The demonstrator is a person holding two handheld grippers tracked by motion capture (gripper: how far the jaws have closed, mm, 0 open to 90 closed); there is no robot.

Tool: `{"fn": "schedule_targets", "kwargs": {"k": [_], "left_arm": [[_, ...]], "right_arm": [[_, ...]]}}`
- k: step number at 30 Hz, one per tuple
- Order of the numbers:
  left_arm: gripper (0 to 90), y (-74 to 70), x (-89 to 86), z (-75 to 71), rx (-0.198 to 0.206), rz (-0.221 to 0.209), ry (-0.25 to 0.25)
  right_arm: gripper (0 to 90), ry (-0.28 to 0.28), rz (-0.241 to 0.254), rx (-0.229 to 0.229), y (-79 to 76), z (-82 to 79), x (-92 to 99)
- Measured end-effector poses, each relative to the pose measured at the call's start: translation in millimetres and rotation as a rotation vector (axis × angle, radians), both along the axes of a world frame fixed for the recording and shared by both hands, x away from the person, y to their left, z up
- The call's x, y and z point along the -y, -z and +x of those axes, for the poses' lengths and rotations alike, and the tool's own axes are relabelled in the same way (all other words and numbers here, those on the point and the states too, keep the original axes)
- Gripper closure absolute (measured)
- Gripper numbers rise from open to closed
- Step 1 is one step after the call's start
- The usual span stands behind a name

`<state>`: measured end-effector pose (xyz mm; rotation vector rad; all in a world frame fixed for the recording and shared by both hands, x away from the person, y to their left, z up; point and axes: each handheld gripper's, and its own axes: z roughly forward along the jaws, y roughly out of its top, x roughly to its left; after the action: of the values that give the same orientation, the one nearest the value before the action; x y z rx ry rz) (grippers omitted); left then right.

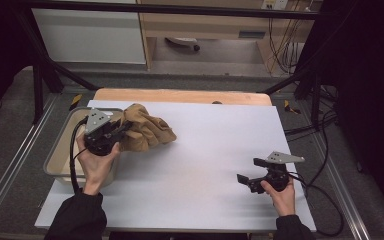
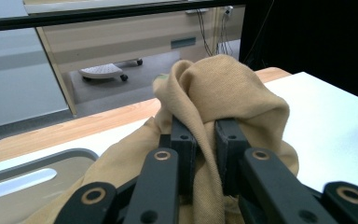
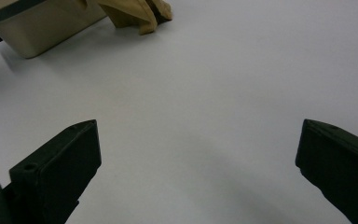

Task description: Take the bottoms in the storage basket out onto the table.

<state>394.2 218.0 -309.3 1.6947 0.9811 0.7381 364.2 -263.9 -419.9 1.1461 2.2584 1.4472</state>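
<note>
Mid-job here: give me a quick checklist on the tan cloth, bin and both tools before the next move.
1. Left tool clamped on the tan cloth: ok.
2. Cloth fully out of the bin: cannot tell; it drapes over the rim.
3. Part of the cloth on the white table: ok.
4. Right tool open, nothing between its jaws: ok.
5. Right tool apart from the cloth: ok.

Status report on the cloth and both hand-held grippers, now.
Left hand-held gripper shut on tan cloth, at bin edge. Right hand-held gripper open over white table. Nothing in the way.
</note>
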Motion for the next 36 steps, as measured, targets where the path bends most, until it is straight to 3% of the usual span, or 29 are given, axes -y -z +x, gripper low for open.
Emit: {"fn": "schedule_targets", "kwargs": {"k": [36], "left_arm": [[80.1, 14.8, 49.5, 4.0, -0.031, 0.015, 0.086]], "right_arm": [[0.6, 0.0, 0.0, -0.003, 0.0, -0.2, -0.1]]}}
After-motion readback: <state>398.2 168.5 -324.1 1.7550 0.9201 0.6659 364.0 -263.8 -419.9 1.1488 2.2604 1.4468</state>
